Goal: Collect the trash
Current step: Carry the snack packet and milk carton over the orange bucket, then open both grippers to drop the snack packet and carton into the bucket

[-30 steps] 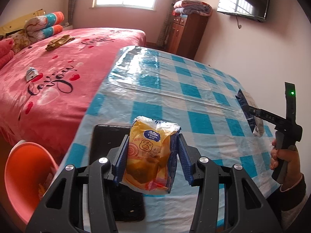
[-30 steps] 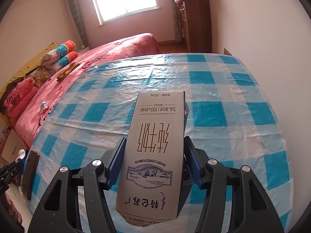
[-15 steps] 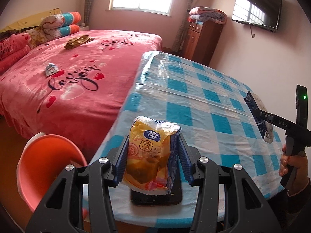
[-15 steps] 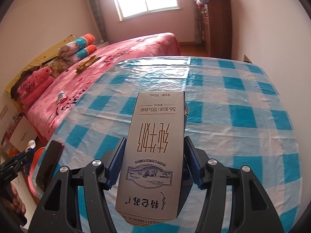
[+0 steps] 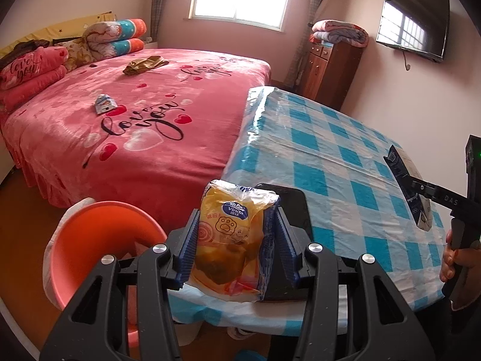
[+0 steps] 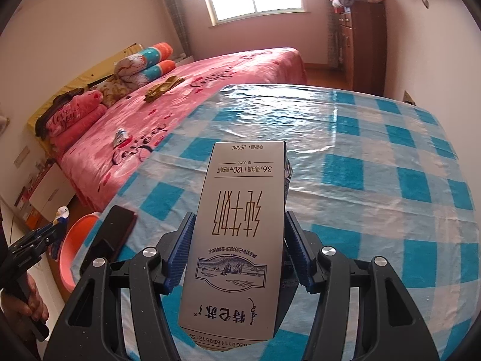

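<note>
You're looking at a table (image 5: 339, 150) wearing a blue-and-white checked cloth under clear plastic, with a flat black phone-like slab (image 6: 112, 237) lying at its near corner. Beside it the bed (image 5: 156, 132) is showing its pink spread, carrying folded pink blankets (image 5: 30, 72), a rolled patterned quilt (image 5: 117, 37), an olive cloth (image 5: 144, 64) and a small crumpled wrapper (image 5: 103, 103). Down on the wooden floor (image 5: 21, 210) an orange bin (image 5: 99, 240) is standing by the table's corner.

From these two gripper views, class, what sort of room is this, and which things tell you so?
Most likely a home bedroom: a large bed with a pink cover, folded quilts atop a wooden cabinet, and a wall-mounted television.
</note>
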A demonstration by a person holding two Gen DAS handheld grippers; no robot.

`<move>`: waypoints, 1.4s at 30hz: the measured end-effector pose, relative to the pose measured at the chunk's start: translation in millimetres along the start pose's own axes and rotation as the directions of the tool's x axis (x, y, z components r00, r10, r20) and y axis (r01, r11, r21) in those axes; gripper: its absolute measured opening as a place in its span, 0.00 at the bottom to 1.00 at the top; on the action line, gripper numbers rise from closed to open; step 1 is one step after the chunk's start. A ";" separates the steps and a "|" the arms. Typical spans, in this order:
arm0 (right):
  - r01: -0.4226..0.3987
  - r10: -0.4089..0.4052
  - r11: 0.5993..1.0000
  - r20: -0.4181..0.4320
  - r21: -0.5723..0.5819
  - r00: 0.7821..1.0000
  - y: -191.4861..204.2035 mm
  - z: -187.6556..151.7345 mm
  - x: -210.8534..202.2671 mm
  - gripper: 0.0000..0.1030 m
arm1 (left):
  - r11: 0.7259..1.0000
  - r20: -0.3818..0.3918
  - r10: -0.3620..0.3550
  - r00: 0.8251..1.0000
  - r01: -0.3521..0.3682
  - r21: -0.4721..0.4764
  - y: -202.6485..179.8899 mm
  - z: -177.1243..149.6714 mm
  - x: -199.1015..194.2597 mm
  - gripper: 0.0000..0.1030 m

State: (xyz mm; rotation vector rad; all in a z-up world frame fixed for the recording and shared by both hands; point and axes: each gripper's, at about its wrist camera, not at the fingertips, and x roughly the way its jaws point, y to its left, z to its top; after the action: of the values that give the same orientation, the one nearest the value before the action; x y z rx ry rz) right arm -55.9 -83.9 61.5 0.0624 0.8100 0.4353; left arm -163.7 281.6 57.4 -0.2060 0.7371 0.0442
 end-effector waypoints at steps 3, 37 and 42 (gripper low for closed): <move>-0.018 0.018 1.000 -0.007 -0.020 1.000 13.1 0.9 0.5 0.58 | 1.000 0.005 0.017 1.000 -0.017 -0.011 9.5 -1.4 -3.2 0.48; -0.363 0.327 0.890 -0.168 -0.276 0.930 215.5 17.4 25.8 0.58 | 0.961 -0.046 0.188 0.981 -0.194 -0.198 130.1 -43.1 -11.9 0.48; -0.404 0.352 0.855 -0.208 -0.325 0.913 251.7 13.9 33.7 0.58 | 0.952 -0.058 0.201 0.978 -0.209 -0.226 144.8 -48.4 -10.8 0.48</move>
State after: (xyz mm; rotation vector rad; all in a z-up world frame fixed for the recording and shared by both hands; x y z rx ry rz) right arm -114.3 160.1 102.9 -0.1580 0.8466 0.9702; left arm -220.1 413.9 5.0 -0.3521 0.7851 0.3263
